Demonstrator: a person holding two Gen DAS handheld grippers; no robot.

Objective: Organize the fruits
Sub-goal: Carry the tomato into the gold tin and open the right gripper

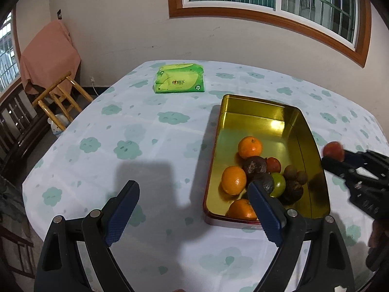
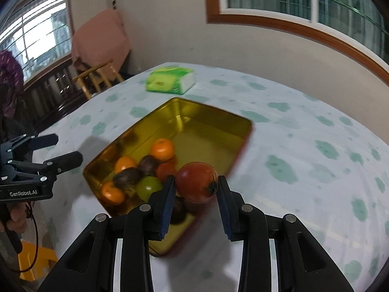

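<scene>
A gold tin tray [image 1: 255,116] [image 2: 214,124] sits on the table and holds several fruits: oranges [image 1: 250,147] [image 2: 162,149], dark passion fruits [image 1: 254,165] [image 2: 126,178], a green fruit [image 1: 278,184] [image 2: 148,187] and small brown fruits [image 1: 290,171]. My right gripper [image 2: 196,182] is shut on a red tomato [image 2: 196,182] [image 1: 333,150] and holds it above the tray's near right edge. My left gripper [image 1: 192,191] is open and empty, its right finger over the tray's near left corner. It shows at the left of the right wrist view [image 2: 62,149].
A green tissue pack [image 1: 179,78] [image 2: 170,79] lies at the far side of the table. The tablecloth [image 1: 136,131] is white with green cloud prints. A wooden chair [image 1: 58,95] and a pink-draped object [image 1: 48,53] stand beyond the left table edge.
</scene>
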